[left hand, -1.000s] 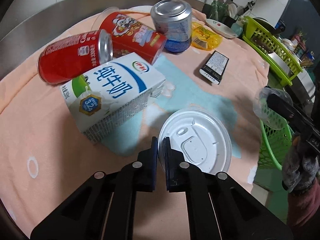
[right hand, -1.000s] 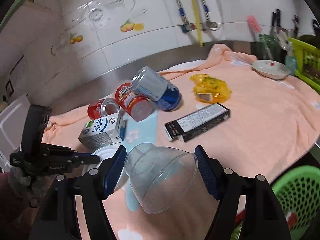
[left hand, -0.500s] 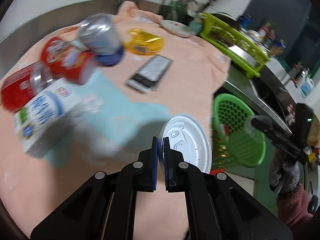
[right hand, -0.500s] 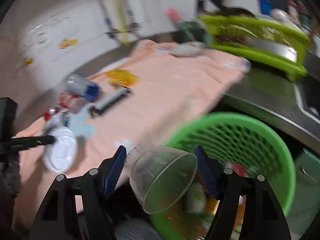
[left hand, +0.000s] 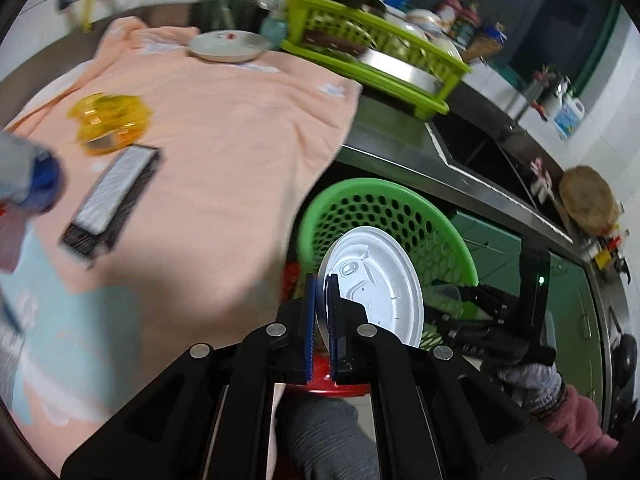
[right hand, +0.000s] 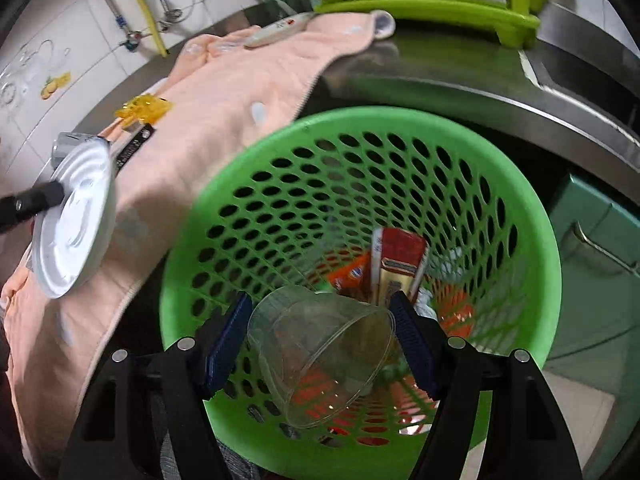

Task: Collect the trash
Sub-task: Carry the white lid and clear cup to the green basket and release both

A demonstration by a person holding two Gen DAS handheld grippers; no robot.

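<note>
Hovering over the green basket (right hand: pixel 520 184), right gripper (right hand: pixel 320 344) jaws half-spread, clamping clear cup (right hand: pixel 320 344) for dropping. Left gripper (left hand: pixel 323 328) jaws nearly shut, pinching white lid (left hand: pixel 380 280) edge-on beside basket rim.

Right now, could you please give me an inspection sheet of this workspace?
Surface: steel counter partly covered by a peach towel.
Job's things: white lid; clear plastic cup; green basket already holding wrappers.
Clutter: black-and-white box, yellow wrapper and a blurred can lie on the towel.
Claws: left claw shut on the lid's edge beside the basket; right claw holds the cup over the basket.
Cables: nothing seen.
Surroundings: green dish rack, white dish, tiled wall.
</note>
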